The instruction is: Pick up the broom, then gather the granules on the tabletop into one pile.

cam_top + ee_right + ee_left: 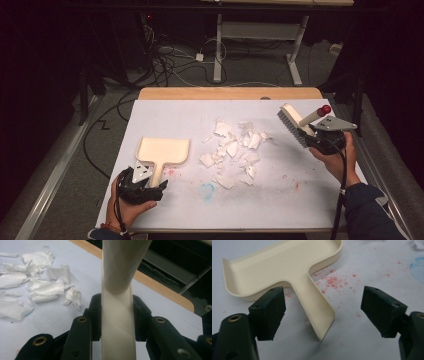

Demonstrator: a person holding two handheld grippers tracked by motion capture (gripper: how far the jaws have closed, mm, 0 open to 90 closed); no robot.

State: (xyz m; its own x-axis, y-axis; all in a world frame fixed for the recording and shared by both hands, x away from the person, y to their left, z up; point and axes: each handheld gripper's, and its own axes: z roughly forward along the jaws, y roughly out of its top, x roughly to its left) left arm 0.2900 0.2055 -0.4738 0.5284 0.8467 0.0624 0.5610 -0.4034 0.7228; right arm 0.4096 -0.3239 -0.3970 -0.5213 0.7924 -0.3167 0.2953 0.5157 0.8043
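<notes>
Two hand-held grippers were at work over the white tabletop (170, 210). At the near left, the left hand-held gripper (150, 182) sat low by the handle of a cream dustpan (162, 152), which lay flat on the tabletop with its open tray pointing away from the person. In the left gripper view, its jaws stood wide apart, one on each side of the dustpan (287, 267) handle, and neither pad touched it. At the far right, the right hand-held gripper (311, 136) was raised off the surface with its jaws clamped on the cream handle of a brush (295, 122); the bristles pointed toward the middle of the tabletop and the red-tipped end of the handle stuck out to the right. The right gripper view showed the brush (117, 315) handle pinched tightly between the two black pads. A loose scatter of torn white paper scraps (235, 147) lay in the middle of the tabletop, between the dustpan and the brush and apart from both. Faint pink specks and a blue smudge (207, 190) marked the surface near the dustpan.
</notes>
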